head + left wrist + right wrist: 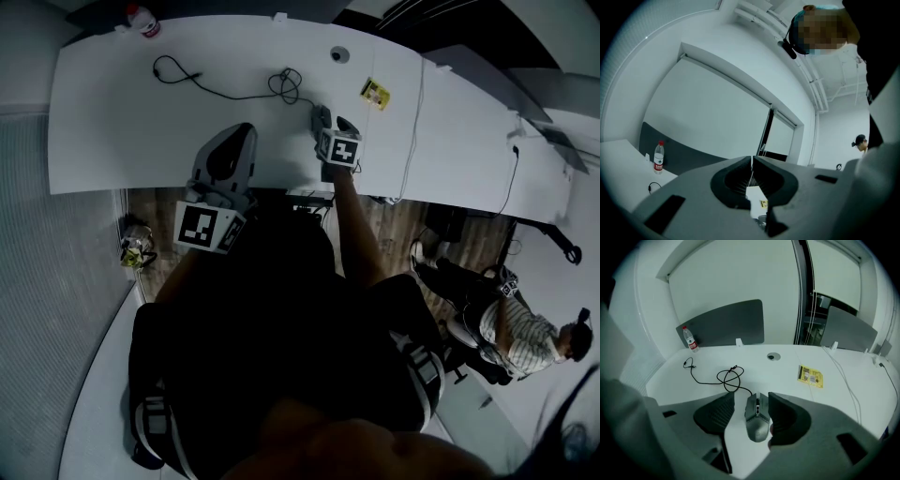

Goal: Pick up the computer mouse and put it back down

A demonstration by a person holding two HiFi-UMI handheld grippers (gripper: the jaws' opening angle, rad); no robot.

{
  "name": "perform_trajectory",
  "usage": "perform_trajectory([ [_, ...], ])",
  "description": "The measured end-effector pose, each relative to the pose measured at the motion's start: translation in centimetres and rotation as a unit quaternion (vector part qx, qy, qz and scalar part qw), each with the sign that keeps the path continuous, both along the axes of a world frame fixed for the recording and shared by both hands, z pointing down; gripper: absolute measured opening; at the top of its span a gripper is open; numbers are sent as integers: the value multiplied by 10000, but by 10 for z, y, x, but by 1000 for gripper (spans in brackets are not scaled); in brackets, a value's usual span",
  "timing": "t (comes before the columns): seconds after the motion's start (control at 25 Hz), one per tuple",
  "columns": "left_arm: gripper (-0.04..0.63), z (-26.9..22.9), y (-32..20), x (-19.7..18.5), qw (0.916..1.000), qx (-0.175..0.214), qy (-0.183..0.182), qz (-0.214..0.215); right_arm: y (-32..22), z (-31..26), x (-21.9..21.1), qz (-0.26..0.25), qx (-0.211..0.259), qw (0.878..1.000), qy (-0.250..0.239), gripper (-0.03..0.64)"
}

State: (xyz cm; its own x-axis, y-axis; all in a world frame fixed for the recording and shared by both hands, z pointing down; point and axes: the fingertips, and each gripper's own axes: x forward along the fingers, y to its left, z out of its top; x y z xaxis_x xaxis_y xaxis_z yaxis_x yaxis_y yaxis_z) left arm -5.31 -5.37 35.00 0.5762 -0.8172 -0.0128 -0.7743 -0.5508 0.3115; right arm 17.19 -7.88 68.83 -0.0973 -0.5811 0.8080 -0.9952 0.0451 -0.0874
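Note:
A grey computer mouse (757, 420) lies on the white desk (787, 369), its black cable (729, 378) looping away toward the back. My right gripper (751, 399) hangs above it, tilted down. The mouse shows between the jaws, close against the right one, with a strip of bare desk between it and the left one; the jaws stand open. In the head view the right gripper (330, 117) is over the desk's near edge, beside the cable's loop (286, 84). My left gripper (752, 158) points level over the desk's near edge (246, 131), jaws shut and empty.
A water bottle (142, 21) stands at the desk's far left corner. A yellow card (374, 93) and a round cable hole (339, 54) lie beyond the right gripper. A white cord (412, 131) crosses the desk's right part. A person (525, 328) sits at the right.

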Motion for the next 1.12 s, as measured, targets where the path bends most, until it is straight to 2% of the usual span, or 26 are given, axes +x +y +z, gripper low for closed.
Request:
perform_trajectory([
  [0.28, 11, -4, -1, 2, 10000, 52, 7, 33, -6, -57, 1, 262, 850, 9960, -84, 83],
  [0.48, 11, -7, -2, 5, 9999, 90, 11, 42, -4, -94, 6, 527, 1238, 9909, -94, 14],
  [0.96, 11, -5, -4, 14, 9999, 100, -90, 85, 13, -208, -5, 599, 2470, 9664, -377, 0],
  [1.12, 11, -4, -4, 16, 9998, 121, -108, 97, 27, -245, -21, 420, 2797, 9583, -401, 0],
])
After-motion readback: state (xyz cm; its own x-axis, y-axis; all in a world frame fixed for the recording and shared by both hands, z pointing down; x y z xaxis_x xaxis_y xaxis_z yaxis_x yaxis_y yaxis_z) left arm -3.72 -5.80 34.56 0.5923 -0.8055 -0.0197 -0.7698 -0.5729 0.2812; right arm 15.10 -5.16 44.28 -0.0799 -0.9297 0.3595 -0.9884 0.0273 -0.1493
